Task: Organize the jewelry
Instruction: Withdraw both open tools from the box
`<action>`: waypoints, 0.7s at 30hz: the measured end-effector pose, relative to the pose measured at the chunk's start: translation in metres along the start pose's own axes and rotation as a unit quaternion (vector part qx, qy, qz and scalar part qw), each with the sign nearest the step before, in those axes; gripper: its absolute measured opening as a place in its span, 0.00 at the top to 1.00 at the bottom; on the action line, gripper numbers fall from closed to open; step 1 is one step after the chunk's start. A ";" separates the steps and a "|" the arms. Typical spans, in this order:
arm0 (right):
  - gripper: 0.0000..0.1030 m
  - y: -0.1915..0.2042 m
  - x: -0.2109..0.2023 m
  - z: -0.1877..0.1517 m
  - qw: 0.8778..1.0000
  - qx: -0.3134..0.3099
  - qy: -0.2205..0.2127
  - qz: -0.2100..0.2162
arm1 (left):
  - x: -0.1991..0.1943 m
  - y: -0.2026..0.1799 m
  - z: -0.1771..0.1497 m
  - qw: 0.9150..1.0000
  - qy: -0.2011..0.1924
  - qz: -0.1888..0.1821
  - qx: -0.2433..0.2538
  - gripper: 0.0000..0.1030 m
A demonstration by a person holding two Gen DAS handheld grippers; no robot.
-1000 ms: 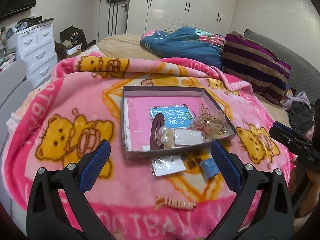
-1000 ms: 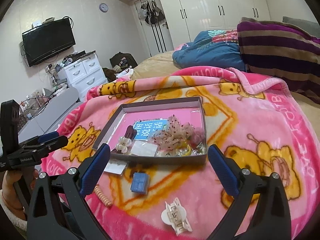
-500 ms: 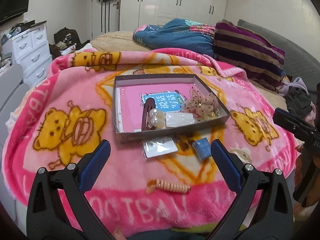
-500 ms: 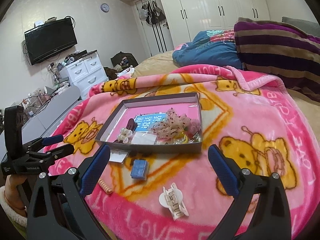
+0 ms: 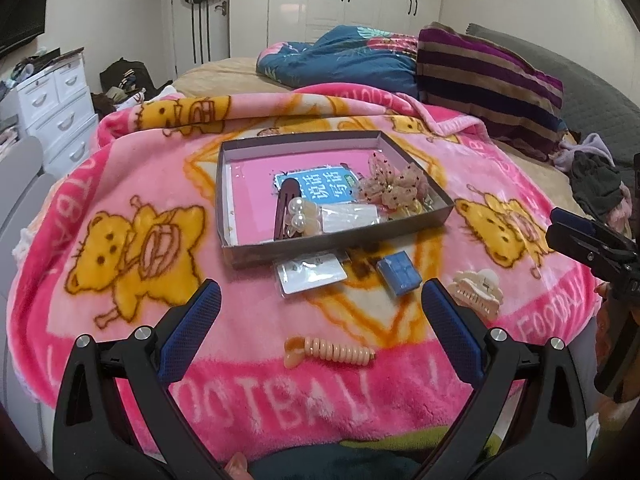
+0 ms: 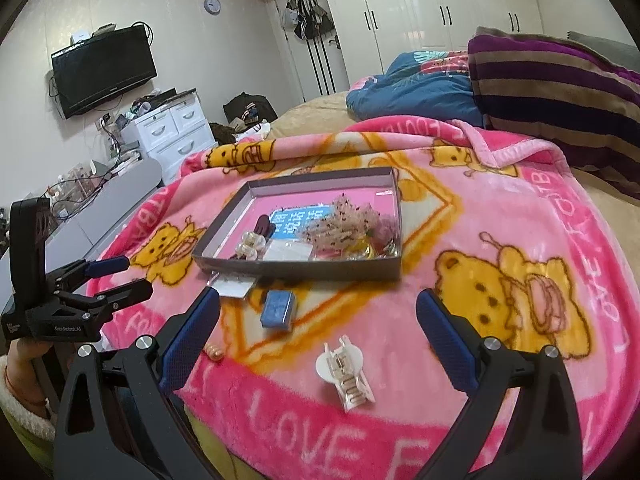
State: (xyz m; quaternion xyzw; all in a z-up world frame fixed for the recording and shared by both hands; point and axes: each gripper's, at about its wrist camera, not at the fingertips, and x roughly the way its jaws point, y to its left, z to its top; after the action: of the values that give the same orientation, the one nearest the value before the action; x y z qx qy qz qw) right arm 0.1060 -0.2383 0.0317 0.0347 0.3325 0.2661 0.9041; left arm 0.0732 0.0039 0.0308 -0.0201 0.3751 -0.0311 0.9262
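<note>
A grey shallow box [image 5: 343,237] [image 6: 296,269] sits on the pink bear blanket and holds a pearl hair clip [image 5: 299,212], a brown barrette, a blue card and a beige lace bow [image 5: 394,184]. In front of the box lie a clear earring packet [image 5: 310,276], a small blue box [image 5: 399,273] [image 6: 279,308], a white claw clip [image 5: 476,290] [image 6: 346,372] and a peach spiral hair tie [image 5: 330,350]. My left gripper [image 5: 320,320] is open and empty above the hair tie. My right gripper [image 6: 318,326] is open and empty above the claw clip.
The pink blanket [image 5: 120,200] drapes over the bed's front edge. A striped pillow [image 5: 484,80] and blue quilt [image 5: 340,60] lie behind. A white drawer unit [image 5: 52,104] stands at the left. The other gripper shows at each view's side.
Both grippers have pulled back from the box toward the blanket's front edge; more of the blanket and loose items show. Both stay open.
</note>
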 end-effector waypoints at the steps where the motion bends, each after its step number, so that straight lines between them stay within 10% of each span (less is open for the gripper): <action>1: 0.05 0.000 0.000 -0.002 1.000 -0.001 0.002 -0.001 | 0.000 -0.001 -0.002 1.000 0.002 0.000 0.001 0.09; 21: 0.05 0.006 0.000 -0.028 0.999 -0.024 0.028 0.007 | 0.007 -0.026 -0.034 0.998 0.040 -0.004 0.043 0.09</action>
State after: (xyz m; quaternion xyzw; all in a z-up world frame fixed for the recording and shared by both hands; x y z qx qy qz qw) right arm 0.0855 -0.2365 0.0114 0.0078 0.3514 0.2814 0.8929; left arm 0.0538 -0.0229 0.0033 0.0191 0.4105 -0.0516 0.9102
